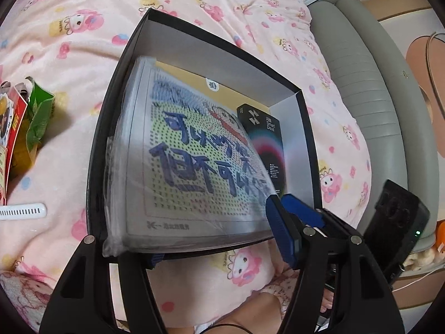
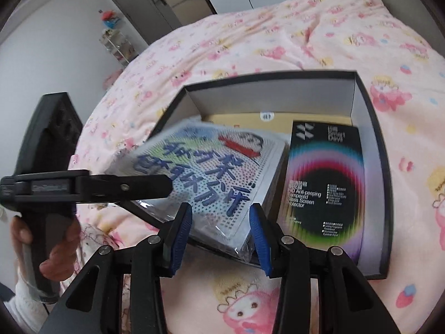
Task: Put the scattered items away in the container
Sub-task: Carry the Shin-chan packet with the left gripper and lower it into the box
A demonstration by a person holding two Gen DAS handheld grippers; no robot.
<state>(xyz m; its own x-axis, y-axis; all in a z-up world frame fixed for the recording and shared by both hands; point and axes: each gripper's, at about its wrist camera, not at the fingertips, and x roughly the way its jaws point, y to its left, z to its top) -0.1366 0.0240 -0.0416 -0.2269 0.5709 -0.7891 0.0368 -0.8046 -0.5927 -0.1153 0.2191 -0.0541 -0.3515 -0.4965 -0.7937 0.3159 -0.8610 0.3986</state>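
On the bed with the pink cartoon blanket (image 1: 69,144) stands the black box (image 1: 111,111), and my left jaws (image 1: 214,239) and right jaws (image 2: 221,235) are both at its near edge. My left jaws stand wide open, and the near left corner of the plastic-wrapped peg board (image 1: 194,150) lies between them. My right jaws are also open; the near right corner of the board lies between their blue pads (image 2: 182,233), but I see no pressing. This board is tilted inside the box, leaning on the left wall. Beside it lies the black screen protector package (image 2: 325,183), over a yellow envelope (image 2: 239,118). Snack bags (image 1: 25,128) and a white strap (image 1: 23,211) still lie outside on the blanket.
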